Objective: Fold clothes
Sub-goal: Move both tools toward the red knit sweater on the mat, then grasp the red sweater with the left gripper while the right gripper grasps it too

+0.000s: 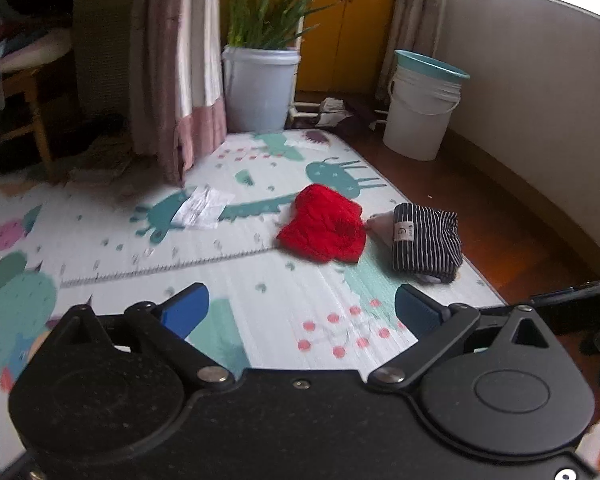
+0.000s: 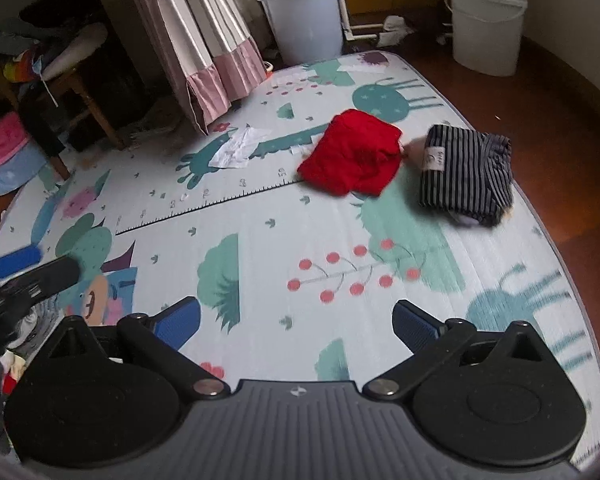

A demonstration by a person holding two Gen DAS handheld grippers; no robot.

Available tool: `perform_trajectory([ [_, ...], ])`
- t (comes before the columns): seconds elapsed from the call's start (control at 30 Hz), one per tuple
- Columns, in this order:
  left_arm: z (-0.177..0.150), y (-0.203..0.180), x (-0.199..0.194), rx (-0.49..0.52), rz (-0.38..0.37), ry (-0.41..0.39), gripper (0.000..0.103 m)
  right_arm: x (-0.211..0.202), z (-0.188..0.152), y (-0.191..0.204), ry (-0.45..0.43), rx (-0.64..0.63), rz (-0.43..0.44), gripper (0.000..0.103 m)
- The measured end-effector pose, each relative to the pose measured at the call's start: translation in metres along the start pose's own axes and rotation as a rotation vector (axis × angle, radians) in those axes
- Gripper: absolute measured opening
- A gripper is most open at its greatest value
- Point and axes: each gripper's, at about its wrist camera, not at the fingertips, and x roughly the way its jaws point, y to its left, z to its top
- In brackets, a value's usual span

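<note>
- My left gripper (image 1: 302,308) is at the bottom of its frame; its blue fingers stand wide apart and hold nothing.
- My right gripper (image 2: 296,320) is also at the bottom of its frame, spread wide and empty, above the play mat (image 2: 260,216).
- The red garment (image 2: 352,158) lies folded on the mat, a little right of the frame centre, in both views (image 1: 324,224).
- Just beside it, to the right, lies the striped garment (image 2: 468,176), also folded, near the mat's right edge (image 1: 428,238).
- A crumpled paper (image 2: 240,146) lies left of the red garment.
- At the top of the frame stand a planter bucket (image 2: 306,20) and a white bucket (image 2: 486,20).
</note>
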Motion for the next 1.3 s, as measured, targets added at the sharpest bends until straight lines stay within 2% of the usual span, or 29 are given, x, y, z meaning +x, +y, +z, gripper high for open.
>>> perform_trajectory([
  [0.17,-0.006,0.001,0.078,0.075,-0.004,-0.044,0.101,0.049,-0.005,-0.007,-0.063,-0.111,-0.008,0.095],
  [0.23,-0.013,0.003,0.109,0.103,-0.013,-0.049,0.101,0.075,-0.015,-0.019,-0.095,-0.102,0.011,0.088],
  [0.33,-0.025,0.009,0.173,0.134,-0.059,-0.017,0.1,0.124,-0.031,-0.036,-0.113,-0.123,0.028,0.084],
  [0.37,-0.028,0.013,0.197,0.15,-0.073,0.001,0.1,0.146,-0.032,-0.04,-0.108,-0.162,0.019,0.081],
  [0.43,-0.032,0.019,0.239,0.188,-0.084,0.02,0.097,0.189,-0.024,-0.059,-0.061,-0.155,0.013,0.065],
  [0.47,-0.033,0.024,0.256,0.185,-0.089,0.028,0.096,0.212,-0.019,-0.069,-0.033,-0.141,0.011,0.061],
  [0.53,-0.035,0.034,0.289,0.153,-0.103,0.043,0.093,0.238,-0.011,-0.087,-0.017,-0.07,-0.003,0.059],
  [0.67,-0.035,0.041,0.332,0.07,-0.124,0.074,0.092,0.251,-0.004,-0.102,-0.056,-0.045,-0.016,0.059],
  [0.83,-0.027,0.012,0.381,0.126,-0.115,0.098,0.092,0.255,0.002,-0.128,-0.112,0.059,-0.025,0.062],
  [1.17,-0.01,-0.044,0.48,0.24,-0.095,0.145,0.09,0.246,0.006,-0.171,-0.137,0.128,-0.007,0.069],
  [1.27,-0.012,-0.052,0.502,0.283,-0.035,0.188,0.089,0.242,0.008,-0.182,-0.147,0.169,-0.011,0.07],
  [1.3,-0.012,-0.05,0.51,0.285,-0.012,0.214,0.084,0.242,0.008,-0.186,-0.149,0.188,-0.011,0.07],
])
